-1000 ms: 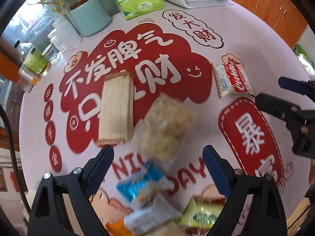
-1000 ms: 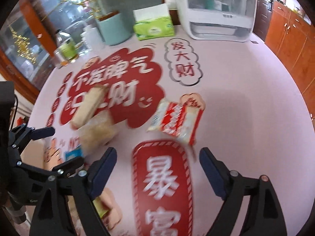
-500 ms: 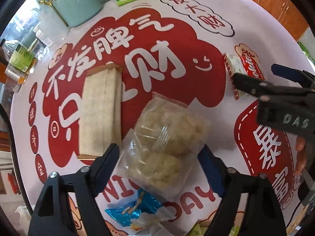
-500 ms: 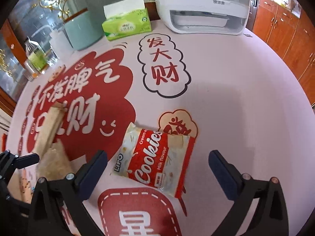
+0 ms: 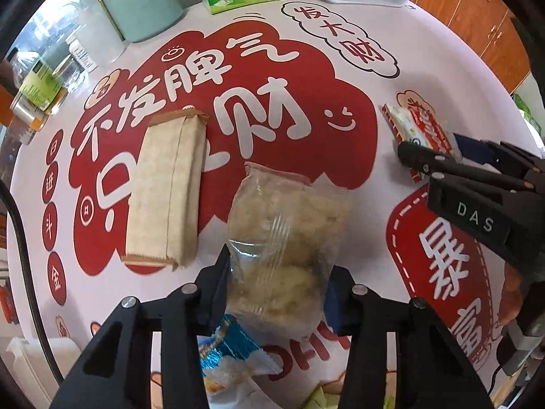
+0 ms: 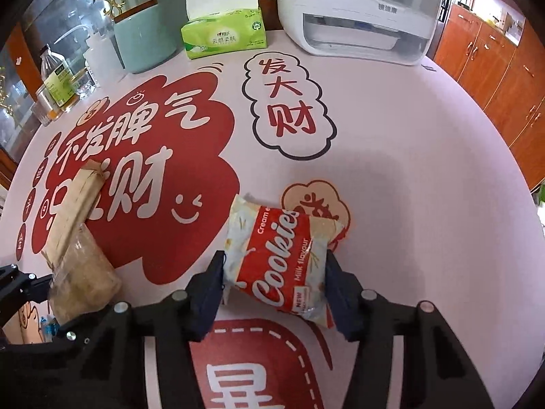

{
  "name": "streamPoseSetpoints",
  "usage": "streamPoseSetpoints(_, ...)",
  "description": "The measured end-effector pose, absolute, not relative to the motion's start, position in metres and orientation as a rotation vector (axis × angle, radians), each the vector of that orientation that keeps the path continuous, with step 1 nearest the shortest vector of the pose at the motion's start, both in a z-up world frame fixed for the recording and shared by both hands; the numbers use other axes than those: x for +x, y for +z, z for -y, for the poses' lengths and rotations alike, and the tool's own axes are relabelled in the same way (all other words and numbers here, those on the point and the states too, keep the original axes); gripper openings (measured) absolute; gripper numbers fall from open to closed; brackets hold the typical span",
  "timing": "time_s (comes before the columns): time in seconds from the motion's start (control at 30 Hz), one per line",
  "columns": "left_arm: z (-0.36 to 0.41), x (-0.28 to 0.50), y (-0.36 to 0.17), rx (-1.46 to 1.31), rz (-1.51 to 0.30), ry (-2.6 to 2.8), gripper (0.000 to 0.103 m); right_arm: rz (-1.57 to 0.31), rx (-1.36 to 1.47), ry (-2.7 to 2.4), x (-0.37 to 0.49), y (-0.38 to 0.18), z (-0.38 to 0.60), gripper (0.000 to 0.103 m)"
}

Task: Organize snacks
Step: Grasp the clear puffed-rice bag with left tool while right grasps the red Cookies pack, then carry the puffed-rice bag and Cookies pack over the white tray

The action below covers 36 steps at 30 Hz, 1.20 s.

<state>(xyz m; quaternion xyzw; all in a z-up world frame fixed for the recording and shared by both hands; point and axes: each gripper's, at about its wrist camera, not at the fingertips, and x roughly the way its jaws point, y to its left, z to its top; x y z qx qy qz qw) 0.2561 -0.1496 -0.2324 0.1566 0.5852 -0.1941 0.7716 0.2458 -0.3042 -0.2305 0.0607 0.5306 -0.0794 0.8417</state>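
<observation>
1. The left gripper (image 5: 277,289), at the bottom centre of the left wrist view, has its jaws closing on the clear bag of pale puffed snacks (image 5: 289,238); both pads press the bag's lower sides.
2. Left of that bag lies a long tan wrapped bar (image 5: 167,191), just beside it but apart, on the red cloud print of the pink table mat (image 5: 391,51).
3. A blue foil packet (image 5: 228,347) shows between the gripper arms at the bottom edge (partly hidden).
4. The right gripper (image 6: 274,283), low in the centre of the right wrist view, has its jaws closing on the red-and-white cookie packet (image 6: 282,255), pads against its two sides.
5. At the top of that view stand a green tissue pack (image 6: 224,34), a teal cup (image 6: 144,42) and a white appliance (image 6: 357,17).
</observation>
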Motion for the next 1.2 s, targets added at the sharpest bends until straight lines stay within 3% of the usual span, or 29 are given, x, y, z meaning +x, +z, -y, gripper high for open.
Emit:
streamPoseSetpoints(0.27, 0.129, 0.227, -0.190, 0.256, -1.237, -0.424, 0.044, -1.111, 0.152, -0.086, 0.218, -0.210, 0.290, 0.054)
streamPoseSetpoints(0.6, 0.079, 0.156, -0.120, 0.135, -1.167, -0.478, 0.044, -1.028, 0.147, 0.042, 0.155, -0.145, 0.244, 0.054)
streamPoseSetpoints(1.2, -0.101, 0.038, -0.053, 0.033, -1.062, -0.344, 0.044, -0.946, 0.018, 0.205, 0.057, -0.066, 0.101, 0.055)
